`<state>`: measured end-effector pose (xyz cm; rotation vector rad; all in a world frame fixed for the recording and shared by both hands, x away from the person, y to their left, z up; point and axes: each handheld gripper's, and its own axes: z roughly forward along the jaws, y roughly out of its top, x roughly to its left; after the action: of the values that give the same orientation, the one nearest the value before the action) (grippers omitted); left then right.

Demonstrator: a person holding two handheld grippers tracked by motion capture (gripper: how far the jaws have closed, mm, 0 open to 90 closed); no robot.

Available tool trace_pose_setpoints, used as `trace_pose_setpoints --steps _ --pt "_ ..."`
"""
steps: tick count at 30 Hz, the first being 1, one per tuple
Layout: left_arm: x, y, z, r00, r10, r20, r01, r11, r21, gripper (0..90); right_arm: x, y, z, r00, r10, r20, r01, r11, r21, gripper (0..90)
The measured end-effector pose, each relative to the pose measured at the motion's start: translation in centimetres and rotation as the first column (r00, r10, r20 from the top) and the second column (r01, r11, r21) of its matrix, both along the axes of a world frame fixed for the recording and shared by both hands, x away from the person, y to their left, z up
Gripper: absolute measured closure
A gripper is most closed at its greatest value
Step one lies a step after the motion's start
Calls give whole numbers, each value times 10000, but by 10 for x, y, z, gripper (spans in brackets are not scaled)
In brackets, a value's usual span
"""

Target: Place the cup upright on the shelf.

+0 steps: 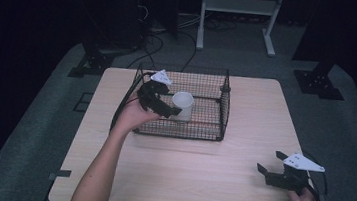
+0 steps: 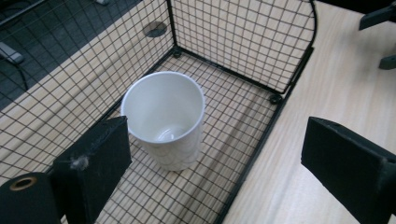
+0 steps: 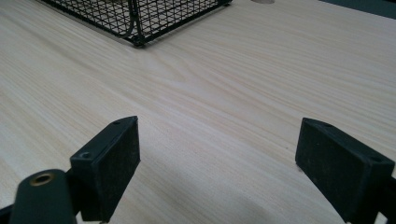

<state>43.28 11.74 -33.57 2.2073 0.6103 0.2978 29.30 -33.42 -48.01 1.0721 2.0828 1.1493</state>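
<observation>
Jaws spread wide and empty on both, the left gripper [image 1: 158, 103] hovers beside the white cylindrical plastic cup [image 1: 182, 105] standing upright inside the black wire-mesh basket [image 1: 224, 105]; it should straddle the cup's wall squarely before closing, while the right gripper [image 1: 275, 174] idles over the pale wooden worktop [image 1: 198, 178].

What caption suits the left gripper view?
Open left gripper poised beside an upright white cup in a wire basket.

Cup [image 2: 164, 119]: glossy white, smooth. Basket [image 2: 243, 42]: black wire mesh. Table [image 3: 243, 84]: pale wood grain, matt finish.
</observation>
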Motion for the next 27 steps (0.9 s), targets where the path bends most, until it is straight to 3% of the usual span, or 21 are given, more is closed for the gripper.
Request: trace_pose_setpoints --steps 27 --pt "-35 10 -8 9996 -95 255 99 9998 -190 75 0 1 0 10000 -12 -14 12 10000 -86 131"
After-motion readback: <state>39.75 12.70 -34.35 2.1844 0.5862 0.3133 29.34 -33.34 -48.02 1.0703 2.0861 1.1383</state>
